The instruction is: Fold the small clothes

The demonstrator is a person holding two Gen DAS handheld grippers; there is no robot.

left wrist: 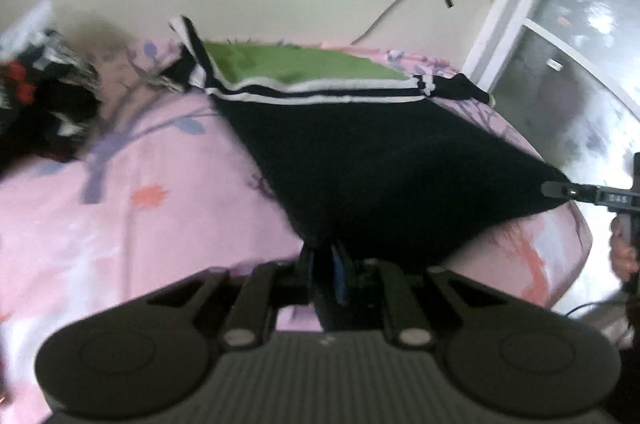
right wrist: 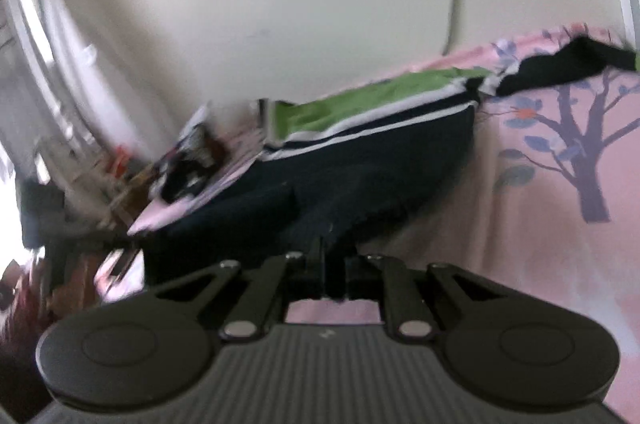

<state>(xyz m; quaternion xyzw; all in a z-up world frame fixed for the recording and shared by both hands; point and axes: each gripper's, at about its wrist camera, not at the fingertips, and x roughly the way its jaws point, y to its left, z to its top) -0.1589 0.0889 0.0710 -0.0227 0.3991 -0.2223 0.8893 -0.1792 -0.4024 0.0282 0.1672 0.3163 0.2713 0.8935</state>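
I've got the left claw (left wrist: 322,256) and right claw (right wrist: 332,256) each pinching a near corner of the dark navy, green-lined, white-striped knit garment (left wrist: 372,160) on the pink floral bedsheet (left wrist: 140,224). Fold barely started; crumpled clothes pile (left wrist: 44,96) not yet touched.

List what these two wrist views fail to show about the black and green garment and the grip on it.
- Left wrist view: the left gripper pads are lost against the black and green garment, dark on dark.
- Right wrist view: the right gripper is the same; motion blur smears it.
- Both views: the garment's type is unclear; its near hem is bunched at the grippers.
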